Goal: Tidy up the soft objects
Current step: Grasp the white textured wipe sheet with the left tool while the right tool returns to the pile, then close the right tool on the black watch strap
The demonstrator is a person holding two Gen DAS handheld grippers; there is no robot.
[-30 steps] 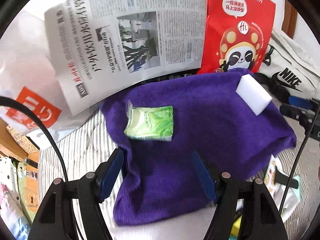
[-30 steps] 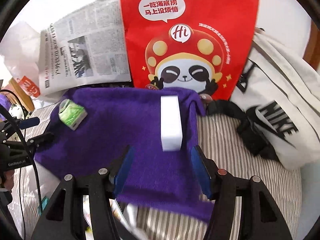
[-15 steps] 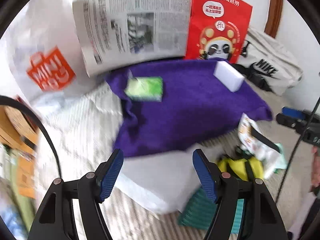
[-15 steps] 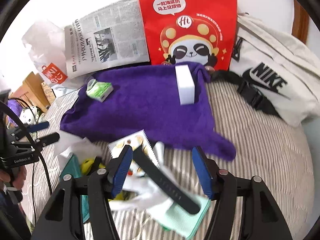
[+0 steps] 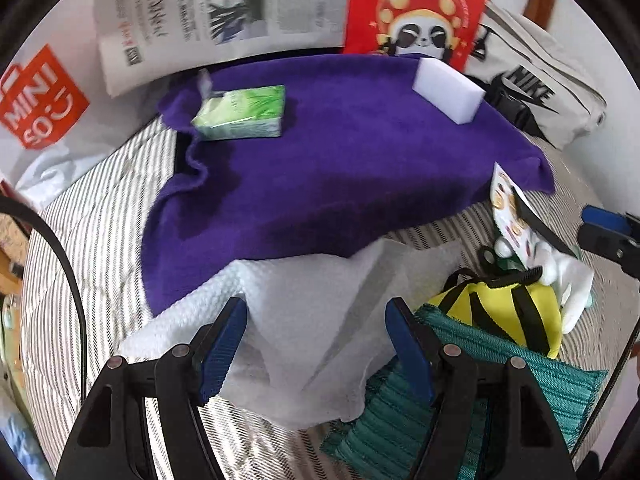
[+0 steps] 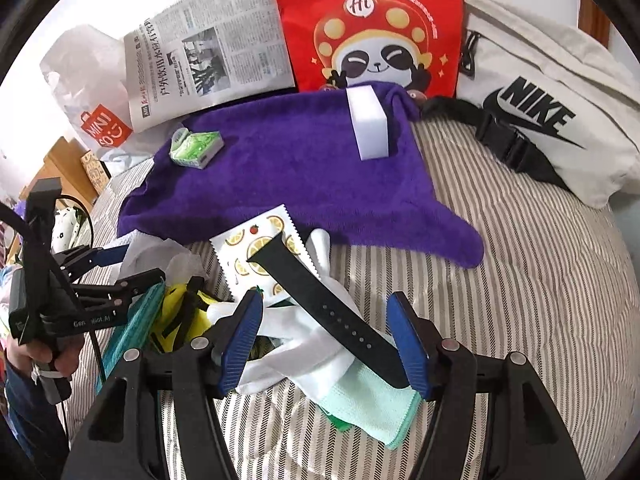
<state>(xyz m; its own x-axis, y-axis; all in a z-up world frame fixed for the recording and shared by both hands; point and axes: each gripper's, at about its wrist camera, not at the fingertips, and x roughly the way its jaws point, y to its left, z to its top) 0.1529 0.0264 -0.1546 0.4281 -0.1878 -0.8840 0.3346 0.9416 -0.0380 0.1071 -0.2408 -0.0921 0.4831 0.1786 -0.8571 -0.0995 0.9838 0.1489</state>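
A purple towel (image 5: 340,168) lies spread on the striped bed, also in the right wrist view (image 6: 296,172). On it sit a green tissue pack (image 5: 242,116) (image 6: 196,147) and a white sponge block (image 5: 448,90) (image 6: 367,122). My left gripper (image 5: 318,344) is open and empty, straddling a crumpled white paper towel (image 5: 304,320). My right gripper (image 6: 328,340) is open and empty above a black strap (image 6: 328,312) lying on a white cloth (image 6: 300,344) and a mint cloth (image 6: 372,408). A yellow pouch (image 5: 504,312) and teal cloth (image 5: 460,392) lie beside them.
A newspaper (image 6: 208,60), a red panda bag (image 6: 372,28), a white Nike bag (image 6: 552,120) and a Miniso bag (image 5: 36,100) stand along the back. A lemon-print packet (image 6: 256,252) lies at the towel's front edge. The striped bedding (image 6: 540,300) stretches to the right.
Both grippers have pulled back from the towel toward the near pile. The left now straddles the paper towel; the right now hovers over the black strap. Both stay open.
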